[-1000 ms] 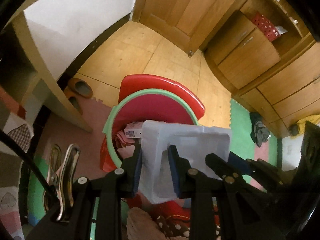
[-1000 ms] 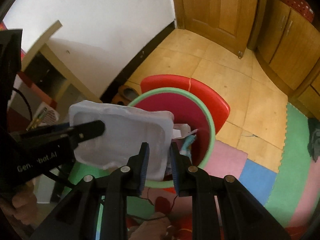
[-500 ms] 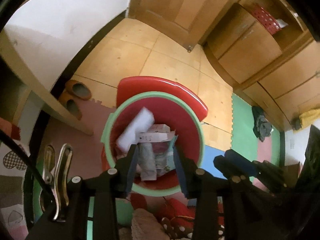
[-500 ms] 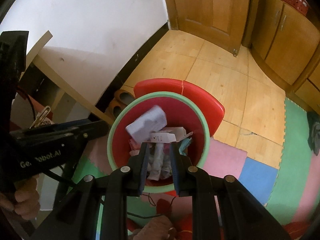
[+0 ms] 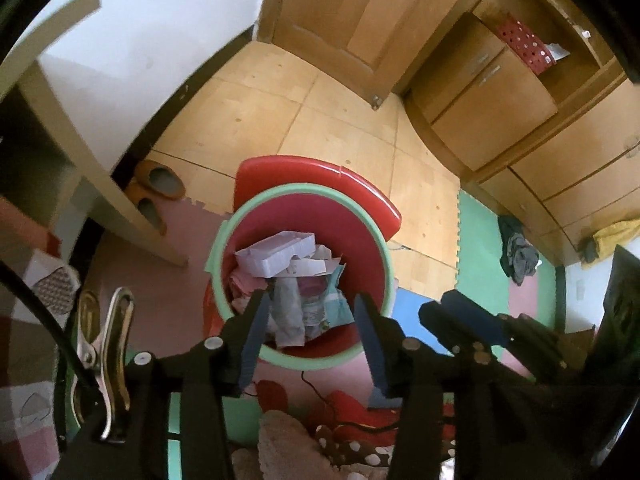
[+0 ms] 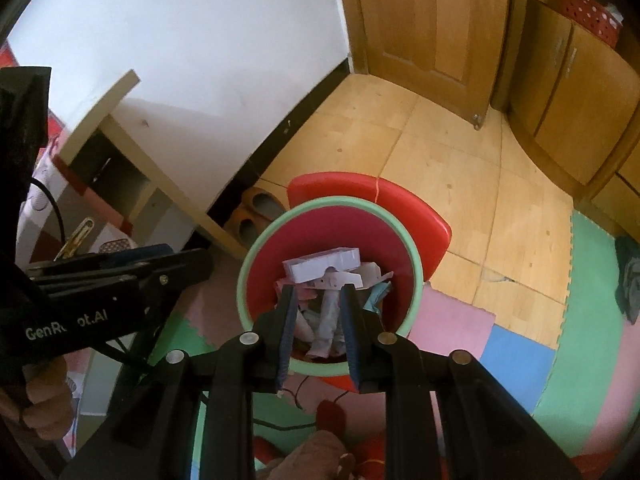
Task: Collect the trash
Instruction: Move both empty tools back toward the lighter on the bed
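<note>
Trash (image 5: pixel 294 276) fills the red bin (image 5: pixel 362 240), white tray (image 6: pixel 322 266) on top; above the bin, left gripper (image 5: pixel 310 312) and right gripper (image 6: pixel 318 300) have just been opening their fingers, both empty.

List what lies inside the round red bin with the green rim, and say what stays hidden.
Inside the round red bin with the green rim, a white plastic tray lies on top of crumpled papers and wrappers. The bin's bottom and whatever lies beneath the pile are covered.

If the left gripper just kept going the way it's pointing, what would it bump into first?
Most likely the trash heaped in the red bin: the left gripper, open and empty, frames crumpled wrappers below the white tray. Depth is uncertain.
</note>
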### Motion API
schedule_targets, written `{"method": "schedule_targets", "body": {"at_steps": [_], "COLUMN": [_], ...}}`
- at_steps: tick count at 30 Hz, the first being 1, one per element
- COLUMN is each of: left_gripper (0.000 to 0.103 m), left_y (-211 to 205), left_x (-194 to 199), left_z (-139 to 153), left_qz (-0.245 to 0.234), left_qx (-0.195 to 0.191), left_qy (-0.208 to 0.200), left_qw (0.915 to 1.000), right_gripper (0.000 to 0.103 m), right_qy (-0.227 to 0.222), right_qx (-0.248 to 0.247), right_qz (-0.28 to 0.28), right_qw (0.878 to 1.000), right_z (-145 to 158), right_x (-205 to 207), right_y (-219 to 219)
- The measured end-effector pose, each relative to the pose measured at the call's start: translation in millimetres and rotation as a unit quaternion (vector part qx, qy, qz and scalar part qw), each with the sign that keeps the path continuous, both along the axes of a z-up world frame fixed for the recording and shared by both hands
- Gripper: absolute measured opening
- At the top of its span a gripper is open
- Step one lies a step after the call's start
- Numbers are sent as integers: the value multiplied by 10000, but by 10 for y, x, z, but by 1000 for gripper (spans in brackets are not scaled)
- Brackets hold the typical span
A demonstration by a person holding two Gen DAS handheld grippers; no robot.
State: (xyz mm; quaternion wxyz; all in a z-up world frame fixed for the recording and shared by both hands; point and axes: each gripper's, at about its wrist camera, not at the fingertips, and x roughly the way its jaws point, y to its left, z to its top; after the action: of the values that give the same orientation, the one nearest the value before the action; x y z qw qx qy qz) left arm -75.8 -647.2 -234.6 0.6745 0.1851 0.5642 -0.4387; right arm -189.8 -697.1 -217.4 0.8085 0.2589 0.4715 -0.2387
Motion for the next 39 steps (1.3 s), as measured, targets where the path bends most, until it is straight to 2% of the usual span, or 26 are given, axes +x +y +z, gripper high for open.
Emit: {"method": "schedule_targets", "body": {"at_steps": [4,15,26,34,39], "left_gripper": [49,50,50,50,50], "left_y": [162,767,1383,1920,2312], "left_x": [35,168,273,356,450], "left_z": [187,673,1169,1495,1698], "left_qz": [217,721,1122,1603,1971], "left_qx": [0,-114,-281,-304,-356], "left_qy": [-213,-295,-489,-643,-781], "left_qw": [9995,9969,9921,9845,9766], "right_gripper": [29,31,31,31,31], "right_qy": [-124,-460,-743,-995,-1114], "right_qx": [17,-223,-395,-540,-559], "right_qz": [82,548,991,1503,1854], "right_qw": [9999,9972,9915,9821,9747], "right_z": [171,738,1164,1507,1654], "right_x": [1,90,252,425,552], "right_y": [127,631,1152,1613,1908]}}
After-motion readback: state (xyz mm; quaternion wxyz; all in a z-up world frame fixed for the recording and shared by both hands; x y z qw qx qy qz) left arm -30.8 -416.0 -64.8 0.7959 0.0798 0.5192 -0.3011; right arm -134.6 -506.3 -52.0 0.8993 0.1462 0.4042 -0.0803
